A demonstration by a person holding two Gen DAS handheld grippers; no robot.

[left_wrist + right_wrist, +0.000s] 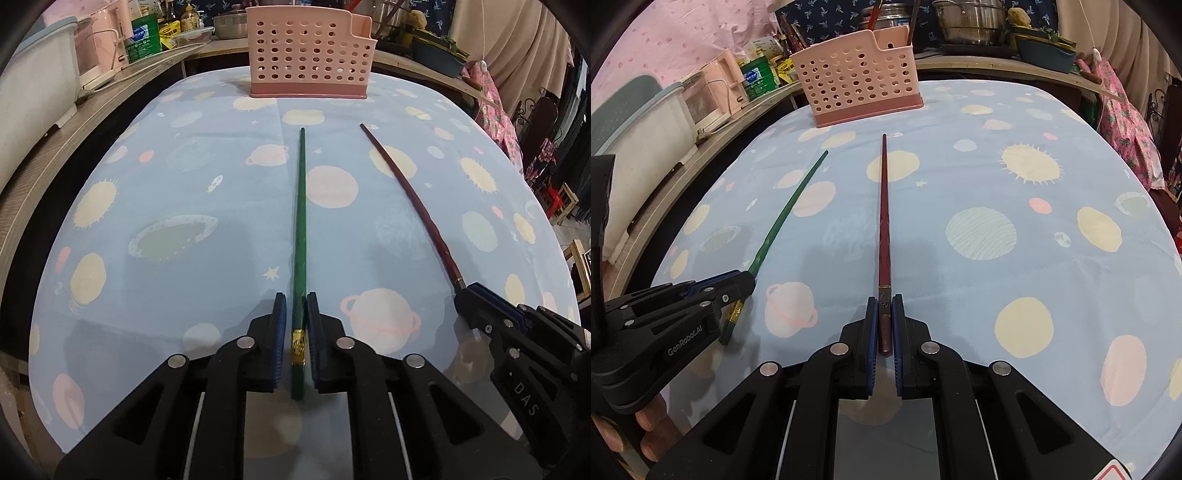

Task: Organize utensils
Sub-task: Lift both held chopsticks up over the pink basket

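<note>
- Now the left gripper (295,314) has its jaws narrowed around the green chopstick (301,229), near its gold-banded end; whether the pads press on it I cannot tell.
- Right gripper (885,314): jaws pinching the red chopstick (884,221) by its near end.
- Both chopsticks point far, toward the pink basket (310,55), green to the left of red.
- Basket stands at the far edge of the tabletop (184,184), well apart from both tips.

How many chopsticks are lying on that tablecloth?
2. The green chopstick lies between the left gripper's fingers; the red chopstick sits between the right gripper's. None seem hidden.
</note>
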